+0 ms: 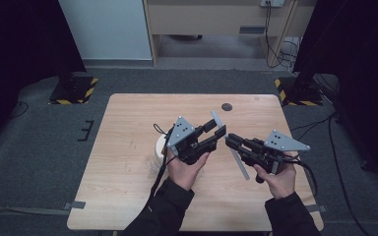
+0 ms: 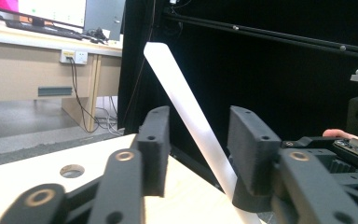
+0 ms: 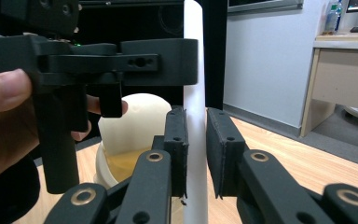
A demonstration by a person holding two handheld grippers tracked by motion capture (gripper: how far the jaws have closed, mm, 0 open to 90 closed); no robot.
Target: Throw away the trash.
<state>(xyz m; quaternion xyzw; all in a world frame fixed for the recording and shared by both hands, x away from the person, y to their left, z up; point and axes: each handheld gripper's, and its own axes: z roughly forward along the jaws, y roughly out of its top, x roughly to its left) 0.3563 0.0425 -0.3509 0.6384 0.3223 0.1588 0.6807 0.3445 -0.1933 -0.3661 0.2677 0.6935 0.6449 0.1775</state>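
**A:** Over the middle of the table [image 1: 128, 196], that long white strip [image 1: 236, 157] is up in the air, pinched near its lower part by the right tool [image 1: 232, 140], pads pressed flat on both faces. The left tool [image 1: 215, 132] has the strip's upper half between its jaws, but they're spread a bit and one pad doesn't look like it's touching.

**B:** Yeah, my worry is the left one clamping off-angle. The strip runs slanted through it, so it could twist or slip out of the right pinch.

**A:** Also the white cup [image 1: 161, 150] sits just beside the left hand [image 1: 187, 169], under its cable. A careless swing down knocks it. The table's round hole [image 1: 226, 106] is well apart, no issue.
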